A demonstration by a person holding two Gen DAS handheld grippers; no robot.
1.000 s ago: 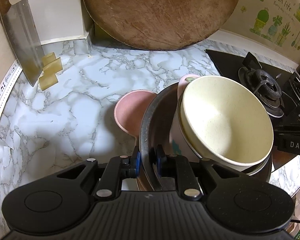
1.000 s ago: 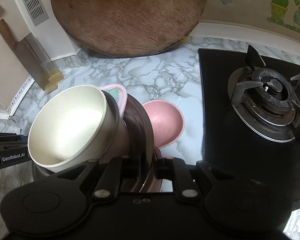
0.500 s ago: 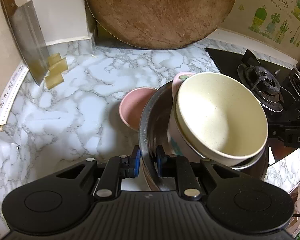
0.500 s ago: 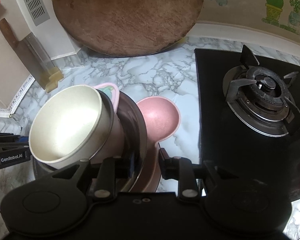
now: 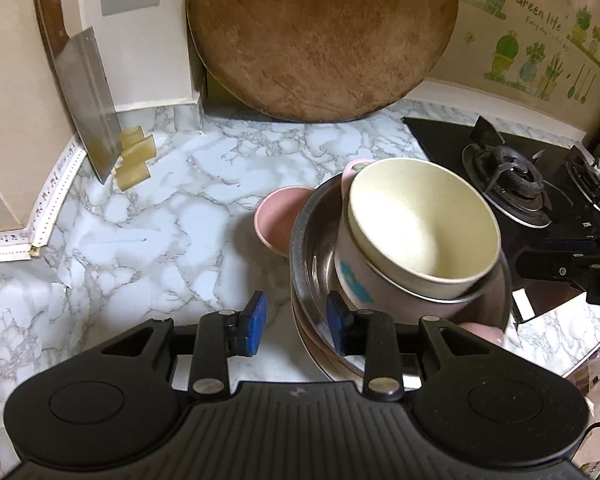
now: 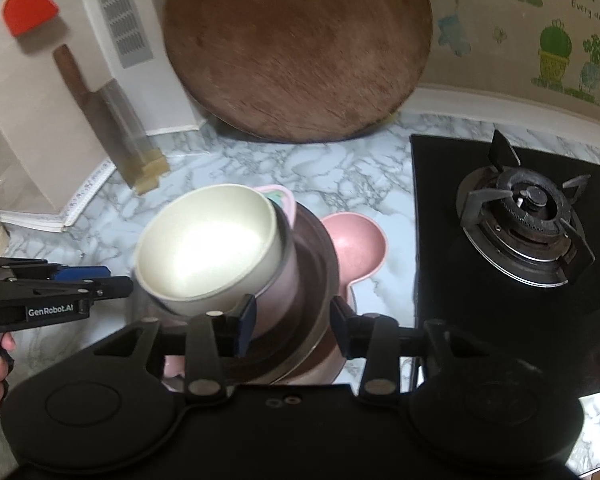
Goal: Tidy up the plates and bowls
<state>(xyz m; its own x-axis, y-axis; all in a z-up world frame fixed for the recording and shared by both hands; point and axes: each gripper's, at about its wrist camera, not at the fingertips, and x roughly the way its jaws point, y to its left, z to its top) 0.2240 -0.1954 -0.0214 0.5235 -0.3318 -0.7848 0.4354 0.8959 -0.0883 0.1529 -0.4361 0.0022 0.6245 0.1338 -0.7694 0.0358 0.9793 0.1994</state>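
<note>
The stack, a cream bowl (image 5: 420,224) nested in a steel basin (image 5: 312,256), rests on the marble counter (image 5: 160,216) between both just-opened grippers, left gripper (image 5: 296,322) and right gripper (image 6: 292,318) each straddling opposite rims, unclamped

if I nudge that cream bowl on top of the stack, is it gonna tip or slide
Probably yes. The cream bowl sits tilted inside the pink cup, not flat, so a push could rock it out. Its smooth glossy surface suggests it would slide easily. It looks light, likely plastic, so dropping it may not break it.
</note>
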